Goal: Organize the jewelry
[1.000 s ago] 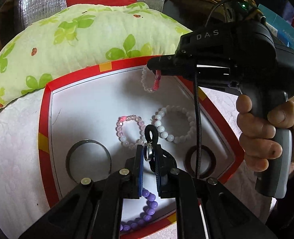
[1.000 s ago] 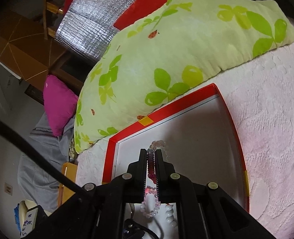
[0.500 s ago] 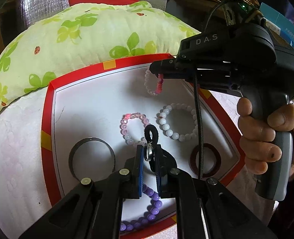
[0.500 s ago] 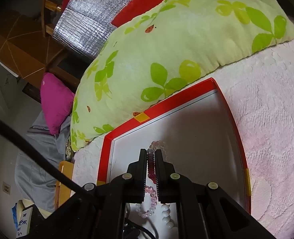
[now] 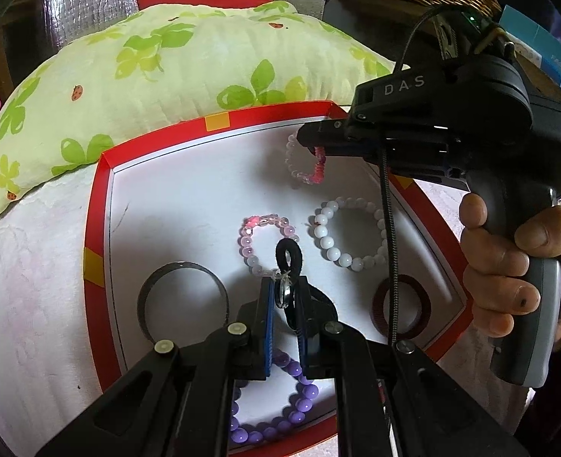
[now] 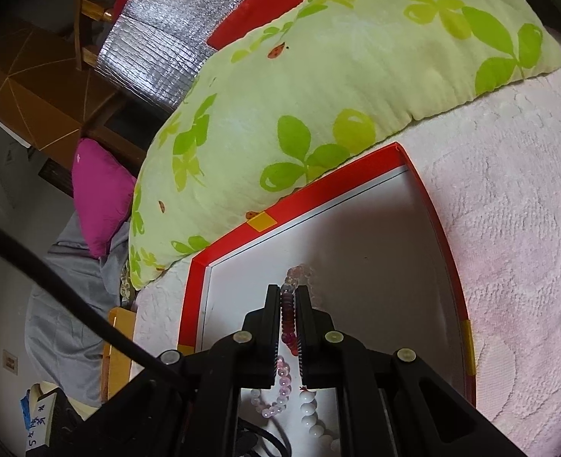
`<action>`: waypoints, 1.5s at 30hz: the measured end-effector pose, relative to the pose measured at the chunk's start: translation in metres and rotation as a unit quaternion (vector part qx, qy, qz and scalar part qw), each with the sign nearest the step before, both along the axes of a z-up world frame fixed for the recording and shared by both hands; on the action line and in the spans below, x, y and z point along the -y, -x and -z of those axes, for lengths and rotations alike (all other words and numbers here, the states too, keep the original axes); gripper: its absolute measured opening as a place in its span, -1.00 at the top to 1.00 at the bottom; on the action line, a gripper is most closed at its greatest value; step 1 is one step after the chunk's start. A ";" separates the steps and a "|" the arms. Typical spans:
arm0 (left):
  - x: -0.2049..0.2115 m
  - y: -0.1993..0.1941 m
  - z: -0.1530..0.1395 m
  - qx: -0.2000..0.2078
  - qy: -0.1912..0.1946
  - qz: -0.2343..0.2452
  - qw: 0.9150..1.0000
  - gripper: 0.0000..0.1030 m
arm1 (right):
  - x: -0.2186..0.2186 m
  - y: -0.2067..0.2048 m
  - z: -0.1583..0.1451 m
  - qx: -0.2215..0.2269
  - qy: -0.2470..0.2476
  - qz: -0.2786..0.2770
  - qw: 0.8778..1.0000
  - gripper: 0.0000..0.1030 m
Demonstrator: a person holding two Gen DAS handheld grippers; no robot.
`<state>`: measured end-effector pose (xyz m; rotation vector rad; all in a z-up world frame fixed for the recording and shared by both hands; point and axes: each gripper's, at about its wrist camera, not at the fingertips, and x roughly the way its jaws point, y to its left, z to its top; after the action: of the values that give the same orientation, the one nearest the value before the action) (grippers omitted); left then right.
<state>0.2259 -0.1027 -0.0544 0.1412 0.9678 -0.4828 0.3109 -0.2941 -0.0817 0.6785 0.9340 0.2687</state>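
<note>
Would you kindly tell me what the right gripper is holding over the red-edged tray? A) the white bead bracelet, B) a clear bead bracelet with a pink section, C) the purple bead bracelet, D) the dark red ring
B: the right gripper is shut on the clear bead bracelet with a pink section, while the white bead bracelet, purple bead bracelet and dark red ring lie in the tray.

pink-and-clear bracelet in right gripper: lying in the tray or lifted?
Lifted. The bracelet hangs from the shut right gripper, clear of the tray floor.
</note>
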 end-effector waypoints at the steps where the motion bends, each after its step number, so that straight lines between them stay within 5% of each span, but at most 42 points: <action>1: 0.000 0.000 0.000 0.001 -0.001 -0.001 1.000 0.79 | 0.001 0.000 0.001 -0.001 -0.001 0.001 1.000 0.83; 9: 0.000 -0.002 0.000 0.006 -0.013 -0.007 1.000 0.74 | 0.003 0.001 0.001 -0.003 0.013 0.007 1.000 0.76; 22: -0.003 0.000 -0.007 0.030 -0.027 -0.021 0.999 -0.11 | 0.008 0.004 0.002 -0.016 0.019 0.012 1.000 0.71; 27: -0.010 -0.003 -0.012 0.034 -0.031 -0.042 0.998 -0.31 | 0.007 0.009 -0.004 -0.013 0.030 0.011 0.999 0.08; 45: -0.056 0.010 -0.052 0.100 -0.049 -0.152 0.982 -0.52 | -0.021 0.091 -0.076 0.084 0.175 -0.021 0.981 0.08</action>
<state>0.2162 -0.0471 -0.0021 0.1242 0.7989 -0.1358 0.2196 -0.2729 -0.0059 0.3071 0.8073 0.1892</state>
